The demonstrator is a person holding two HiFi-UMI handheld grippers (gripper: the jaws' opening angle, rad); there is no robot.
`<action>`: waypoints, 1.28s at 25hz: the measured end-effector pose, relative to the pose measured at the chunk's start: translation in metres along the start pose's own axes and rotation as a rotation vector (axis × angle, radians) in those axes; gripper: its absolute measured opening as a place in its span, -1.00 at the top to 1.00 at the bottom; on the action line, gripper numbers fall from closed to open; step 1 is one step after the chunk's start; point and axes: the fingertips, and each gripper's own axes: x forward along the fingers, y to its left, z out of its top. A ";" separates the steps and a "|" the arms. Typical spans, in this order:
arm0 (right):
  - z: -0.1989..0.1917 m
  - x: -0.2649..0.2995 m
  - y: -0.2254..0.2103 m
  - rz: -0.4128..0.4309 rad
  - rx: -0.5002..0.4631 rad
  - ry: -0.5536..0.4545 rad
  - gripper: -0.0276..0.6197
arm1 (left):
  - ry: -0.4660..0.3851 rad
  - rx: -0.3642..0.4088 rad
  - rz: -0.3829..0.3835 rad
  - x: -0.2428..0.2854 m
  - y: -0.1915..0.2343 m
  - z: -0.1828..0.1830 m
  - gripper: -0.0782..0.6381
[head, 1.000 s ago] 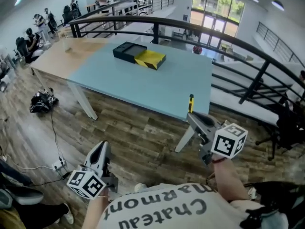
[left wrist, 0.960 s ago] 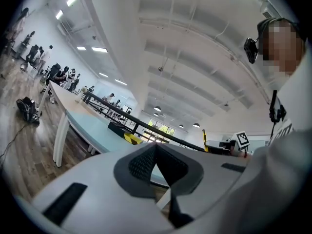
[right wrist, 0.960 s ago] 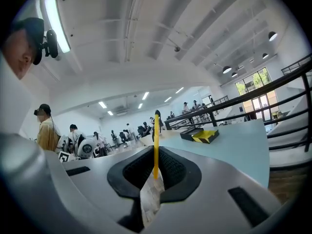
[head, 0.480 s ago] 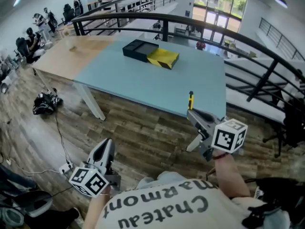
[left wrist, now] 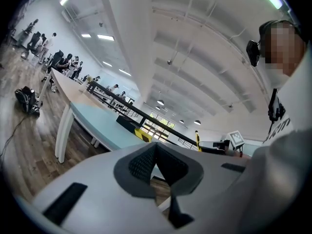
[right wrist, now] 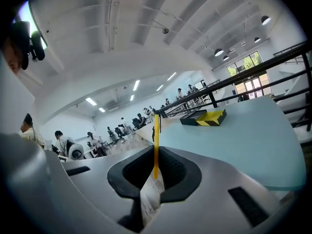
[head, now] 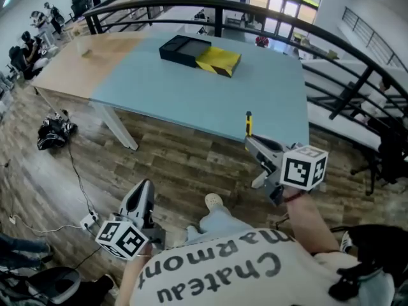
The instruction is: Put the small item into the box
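We see 1 box [head: 199, 55], half black, half yellow with black stripes, on a pale blue table [head: 191, 101]; the small item [head: 248, 125] is yellow (black-tipped).

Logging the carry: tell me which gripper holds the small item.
The right gripper, shut on a thin yellow stick; the left gripper is shut on nothing.

Head camera: above me, facing forward and steeply down past my left gripper [head: 145, 187] and right gripper [head: 250, 140] to the blue table [head: 210, 101]. Each gripper camera sits low behind my jaws, tilted up along them; the left is well away from the table, the right near its edge. All three share the table and its black-and-yellow box [head: 199, 55].
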 end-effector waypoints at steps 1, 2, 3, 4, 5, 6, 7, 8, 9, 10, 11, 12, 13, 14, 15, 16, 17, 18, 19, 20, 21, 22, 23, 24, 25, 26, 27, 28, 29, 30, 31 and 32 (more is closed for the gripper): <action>0.002 0.007 -0.002 -0.007 -0.005 0.006 0.76 | -0.001 0.005 -0.003 0.005 0.003 0.003 0.77; 0.005 0.013 -0.005 -0.014 -0.009 0.012 0.76 | -0.004 0.008 -0.002 0.010 0.006 0.007 0.77; 0.009 0.020 -0.006 -0.016 -0.013 0.018 0.76 | -0.008 0.010 0.002 0.015 0.010 0.010 0.77; 0.014 0.027 -0.006 -0.016 -0.018 0.022 0.76 | -0.011 0.011 0.004 0.019 0.013 0.015 0.78; 0.020 0.033 -0.007 -0.015 -0.023 0.022 0.76 | -0.012 0.013 0.004 0.024 0.016 0.019 0.77; 0.026 0.039 -0.009 -0.016 -0.028 0.020 0.76 | -0.012 0.016 0.001 0.030 0.019 0.024 0.77; 0.031 0.044 -0.011 -0.019 -0.031 0.019 0.76 | -0.011 0.021 -0.003 0.035 0.021 0.028 0.78; 0.036 0.049 -0.015 -0.021 -0.031 0.020 0.76 | -0.009 0.025 -0.004 0.041 0.023 0.031 0.77; 0.040 0.054 -0.018 -0.023 -0.030 0.023 0.76 | -0.006 0.027 -0.004 0.046 0.026 0.033 0.77; 0.043 0.060 -0.023 -0.024 -0.030 0.026 0.76 | -0.003 0.025 -0.002 0.052 0.029 0.034 0.77; 0.046 0.067 -0.028 -0.024 -0.028 0.029 0.76 | 0.001 0.020 -0.001 0.060 0.033 0.034 0.77; 0.050 0.074 -0.034 -0.023 -0.025 0.030 0.76 | 0.005 0.013 0.001 0.068 0.036 0.035 0.77; 0.053 0.081 -0.041 -0.021 -0.021 0.032 0.76 | 0.010 0.006 0.003 0.076 0.039 0.035 0.77; 0.056 0.088 -0.047 -0.016 -0.016 0.035 0.76 | 0.015 0.001 0.004 0.085 0.041 0.035 0.77; 0.058 0.095 -0.053 -0.011 -0.013 0.040 0.76 | 0.019 -0.001 0.005 0.094 0.043 0.035 0.77; 0.061 0.101 -0.059 -0.008 -0.015 0.045 0.76 | 0.023 -0.001 0.007 0.103 0.046 0.036 0.77; 0.064 0.107 -0.066 -0.008 -0.019 0.049 0.76 | 0.025 -0.001 0.010 0.112 0.049 0.038 0.77; 0.068 0.113 -0.074 -0.010 -0.021 0.051 0.76 | 0.025 -0.002 0.013 0.122 0.052 0.040 0.77; 0.073 0.119 -0.083 -0.013 -0.020 0.051 0.76 | 0.024 -0.006 0.015 0.133 0.054 0.043 0.77; 0.079 0.124 -0.092 -0.015 -0.015 0.048 0.76 | 0.024 -0.009 0.013 0.144 0.056 0.045 0.78; 0.085 0.130 -0.100 -0.016 -0.009 0.045 0.76 | 0.026 -0.009 0.008 0.155 0.057 0.048 0.77; 0.092 0.135 -0.109 -0.016 -0.005 0.041 0.76 | 0.029 -0.005 0.004 0.166 0.057 0.050 0.77; 0.098 0.140 -0.116 -0.016 -0.003 0.037 0.76 | 0.031 0.001 0.001 0.177 0.058 0.053 0.77; 0.103 0.145 -0.124 -0.016 -0.004 0.035 0.76 | 0.030 0.005 0.000 0.187 0.059 0.056 0.77; 0.109 0.150 -0.132 -0.016 -0.006 0.033 0.76 | 0.027 0.005 -0.001 0.198 0.061 0.059 0.77; 0.114 0.154 -0.139 -0.016 -0.009 0.031 0.76 | 0.022 0.004 -0.002 0.208 0.062 0.061 0.77; 0.119 0.158 -0.146 -0.016 -0.012 0.031 0.76 | 0.018 0.003 -0.004 0.217 0.064 0.063 0.77; 0.122 0.163 -0.153 -0.013 -0.014 0.031 0.76 | 0.015 0.004 -0.006 0.226 0.065 0.065 0.77; 0.124 0.166 -0.159 -0.011 -0.016 0.033 0.76 | 0.014 0.007 -0.008 0.234 0.066 0.065 0.77; 0.126 0.169 -0.166 -0.009 -0.019 0.034 0.76 | 0.013 0.009 -0.009 0.242 0.066 0.065 0.77; 0.127 0.172 -0.173 -0.011 -0.020 0.034 0.76 | 0.013 0.009 -0.010 0.250 0.067 0.064 0.77; 0.128 0.175 -0.180 -0.013 -0.018 0.036 0.76 | 0.015 0.008 -0.010 0.258 0.067 0.063 0.77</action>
